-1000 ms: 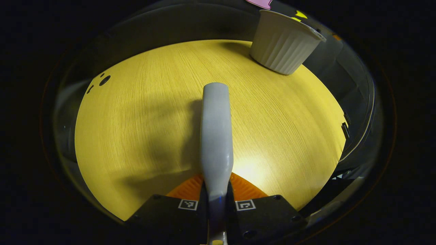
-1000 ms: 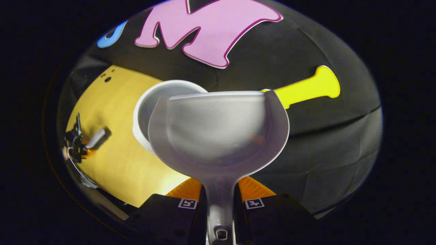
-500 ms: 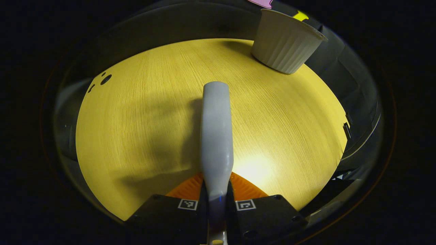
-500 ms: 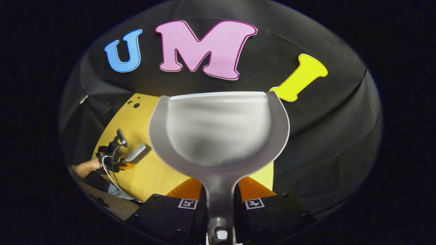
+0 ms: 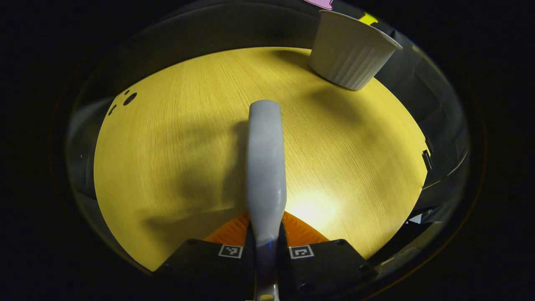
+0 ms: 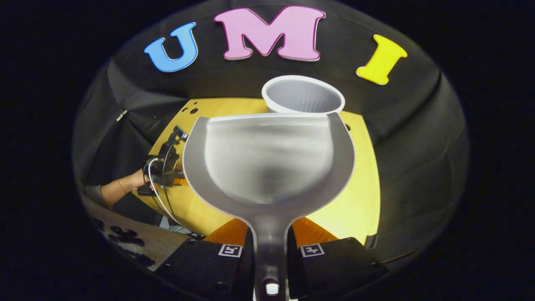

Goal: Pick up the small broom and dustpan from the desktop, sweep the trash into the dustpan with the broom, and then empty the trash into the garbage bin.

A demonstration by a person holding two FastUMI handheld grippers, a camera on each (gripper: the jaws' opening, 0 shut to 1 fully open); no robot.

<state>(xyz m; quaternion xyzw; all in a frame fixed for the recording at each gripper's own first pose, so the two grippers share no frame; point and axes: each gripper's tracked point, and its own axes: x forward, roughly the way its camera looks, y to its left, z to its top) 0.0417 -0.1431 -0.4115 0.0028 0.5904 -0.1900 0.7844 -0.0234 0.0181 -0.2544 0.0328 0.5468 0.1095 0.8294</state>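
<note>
Left gripper view: the left gripper (image 5: 266, 246) clamps the small broom (image 5: 265, 167), whose grey back runs straight ahead above the wooden desktop (image 5: 175, 138). Far ahead to its right stands the ribbed white garbage bin (image 5: 350, 52).

Right gripper view: the right gripper (image 6: 271, 247) grips the dustpan (image 6: 269, 163) by its handle, its pan looking empty. Just beyond its front lip sits the garbage bin (image 6: 303, 94). Off to the left, a hand (image 6: 136, 182) holds the left gripper (image 6: 165, 165).

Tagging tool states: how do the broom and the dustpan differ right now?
The broom is a narrow bar seen edge-on in the left gripper, low over the desktop. The dustpan is a wide scoop with an empty pan, held by its handle in the right gripper in front of the garbage bin. Both look pale grey and both are clamped.
</note>
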